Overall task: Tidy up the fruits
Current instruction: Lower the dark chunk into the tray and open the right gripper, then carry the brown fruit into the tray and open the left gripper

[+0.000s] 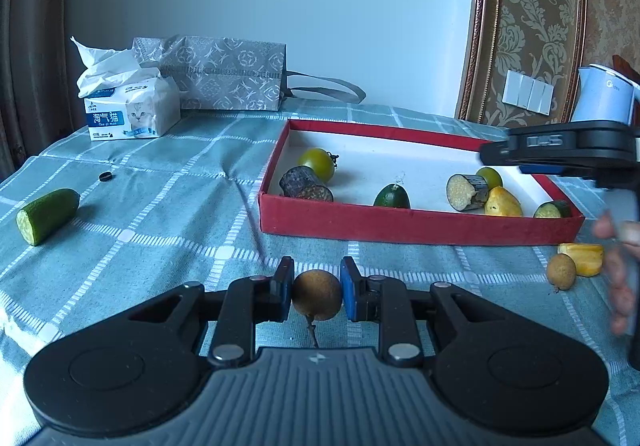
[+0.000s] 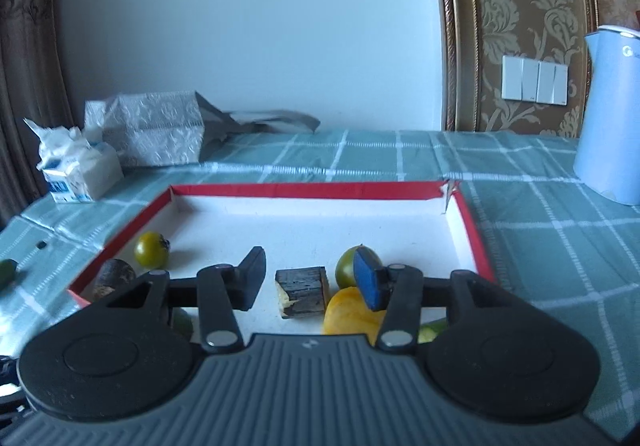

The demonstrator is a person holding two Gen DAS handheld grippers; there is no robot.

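My left gripper [image 1: 316,292] is shut on a small brown round fruit [image 1: 317,296], held just above the checked cloth in front of the red tray [image 1: 400,224]. My right gripper [image 2: 312,282] is open over the tray's near right part [image 2: 304,190]. A dark eggplant chunk [image 2: 302,292] lies on the tray floor between its fingers, untouched. Beside that chunk are a green tomato [image 2: 346,266] and a yellow fruit [image 2: 348,312]. Another green tomato [image 1: 318,163] lies at the tray's left end. Outside the tray lie a cucumber piece [image 1: 46,215], a yellow piece [image 1: 582,258] and a second brown fruit [image 1: 561,272].
A tissue pack [image 1: 128,105] and a patterned gift bag [image 1: 224,73] stand at the table's back left. A pale blue kettle [image 2: 612,113] stands at the back right. A small black cap [image 1: 106,176] lies on the cloth. A person's hand [image 1: 620,278] shows at the right edge.
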